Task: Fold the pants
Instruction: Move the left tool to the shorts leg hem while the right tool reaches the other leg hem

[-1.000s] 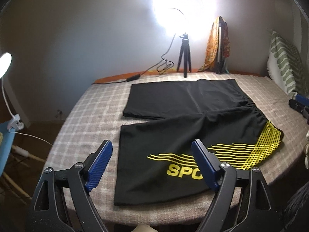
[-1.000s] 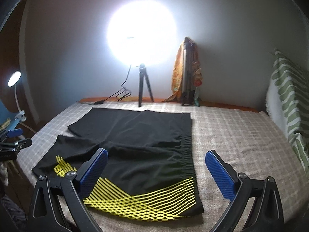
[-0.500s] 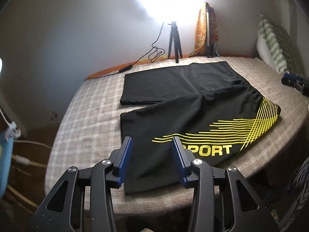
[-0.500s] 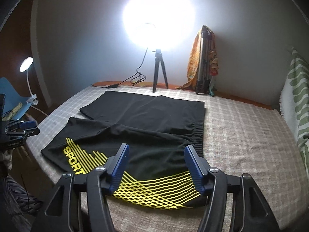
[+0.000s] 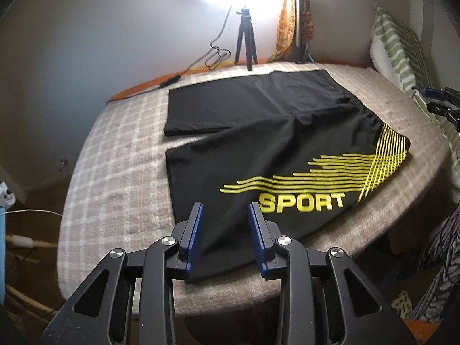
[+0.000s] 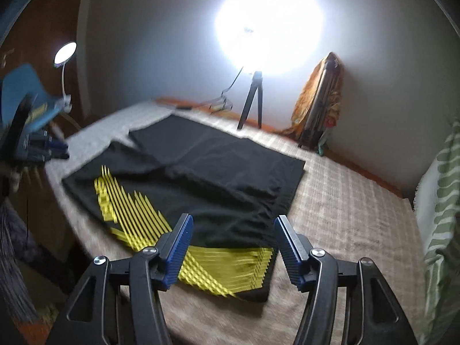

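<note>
The black shorts (image 5: 258,149) lie flat on the checked bed (image 5: 115,158), so I aim my left tongs (image 5: 225,218) — jaws closing, nothing pinched — at the near hem corner and my right tongs (image 6: 233,233) — half spread, empty — at the waistband.

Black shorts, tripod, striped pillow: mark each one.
Black shorts (image 5: 258,155), left wrist view, plain fabric of the near leg.
Tripod (image 5: 245,43), left wrist view, its legs.
Striped pillow (image 5: 399,46), left wrist view, green-striped face.
</note>
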A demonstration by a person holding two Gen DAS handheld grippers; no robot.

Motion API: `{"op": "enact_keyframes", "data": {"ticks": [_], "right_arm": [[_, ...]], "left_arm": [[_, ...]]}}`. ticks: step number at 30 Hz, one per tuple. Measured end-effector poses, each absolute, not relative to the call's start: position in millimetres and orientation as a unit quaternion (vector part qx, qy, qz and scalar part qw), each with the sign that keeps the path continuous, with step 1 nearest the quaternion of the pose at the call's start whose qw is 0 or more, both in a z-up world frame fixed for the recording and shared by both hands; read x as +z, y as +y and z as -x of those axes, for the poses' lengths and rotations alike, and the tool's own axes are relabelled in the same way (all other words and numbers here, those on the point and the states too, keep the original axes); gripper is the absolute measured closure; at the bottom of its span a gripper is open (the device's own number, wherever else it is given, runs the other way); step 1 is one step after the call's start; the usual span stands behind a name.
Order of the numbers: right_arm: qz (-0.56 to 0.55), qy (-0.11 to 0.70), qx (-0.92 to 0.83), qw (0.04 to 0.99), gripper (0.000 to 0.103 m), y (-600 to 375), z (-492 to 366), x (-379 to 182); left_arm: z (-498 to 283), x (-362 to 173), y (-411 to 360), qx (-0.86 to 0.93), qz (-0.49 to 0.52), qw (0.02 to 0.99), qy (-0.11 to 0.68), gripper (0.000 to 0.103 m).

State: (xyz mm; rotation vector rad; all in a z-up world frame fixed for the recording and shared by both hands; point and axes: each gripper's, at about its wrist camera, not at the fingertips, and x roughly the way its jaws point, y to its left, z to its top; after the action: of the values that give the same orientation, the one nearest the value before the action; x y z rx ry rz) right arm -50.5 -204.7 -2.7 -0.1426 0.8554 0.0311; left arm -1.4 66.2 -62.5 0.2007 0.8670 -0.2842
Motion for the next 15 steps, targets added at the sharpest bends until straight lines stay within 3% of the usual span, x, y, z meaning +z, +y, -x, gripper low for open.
{"op": "enact_keyframes", "data": {"ticks": [7, 15], "right_arm": [[0.092, 0.466, 0.055, 0.878, 0.046, -197, 55, -31], [0.190, 0.520, 0.106, 0.826, 0.051, -162, 56, -87]], "left_arm": [[11, -80, 57, -0.158, -0.125, 0.877, 0.437, 0.075], [18, -104, 48, -0.172, -0.154, 0.861, 0.453, 0.075]]}}
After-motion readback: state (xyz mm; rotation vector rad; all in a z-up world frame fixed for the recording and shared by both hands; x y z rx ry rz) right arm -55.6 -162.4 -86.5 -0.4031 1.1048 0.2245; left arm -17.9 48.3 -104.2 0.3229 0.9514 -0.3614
